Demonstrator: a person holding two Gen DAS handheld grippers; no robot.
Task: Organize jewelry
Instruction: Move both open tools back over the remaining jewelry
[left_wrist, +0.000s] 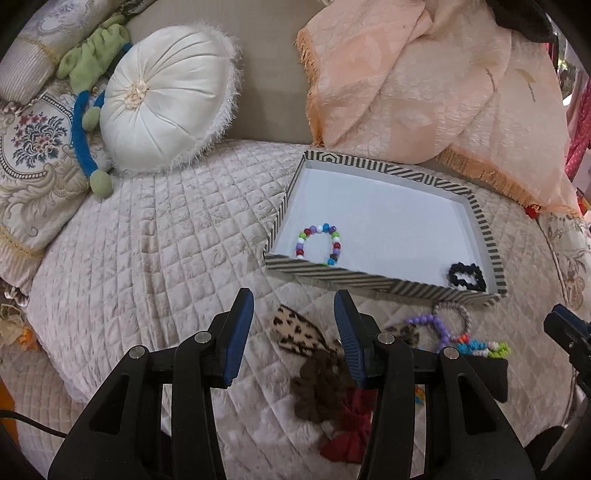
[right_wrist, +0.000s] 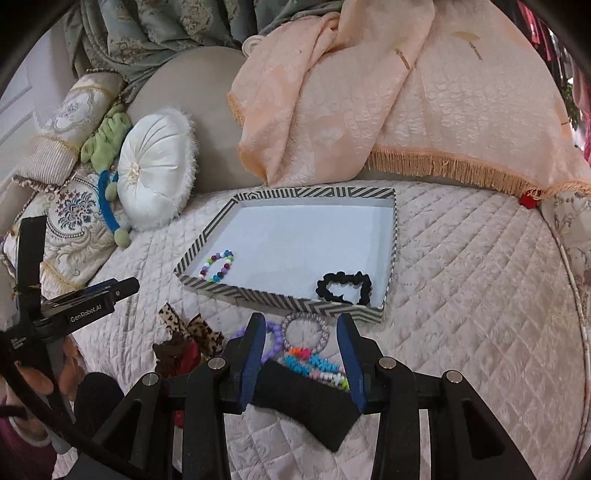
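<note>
Striped shallow cardboard tray (right_wrist: 394, 236) on quilted cream bedspread (right_wrist: 461, 295): multicoloured bead bracelet (right_wrist: 218, 266), black scrunchie (right_wrist: 345, 288) inside. Left gripper (left_wrist: 293, 314), lettered "GenRobot.AI": jaws apart, empty. Right gripper (right_wrist: 301, 338): jaws apart, empty, above black fabric pouch (right_wrist: 306, 406).

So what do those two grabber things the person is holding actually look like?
Both are alike: black plastic frames with triangular cut-outs and silver round pins, each ending in two flat fingers with ribbed blue pads. The left gripper has a black cable trailing beside it. Seen from the right gripper, the left one carries white "GenRobot.AI" lettering, and the hand holding it has a dark red sleeve.
</note>
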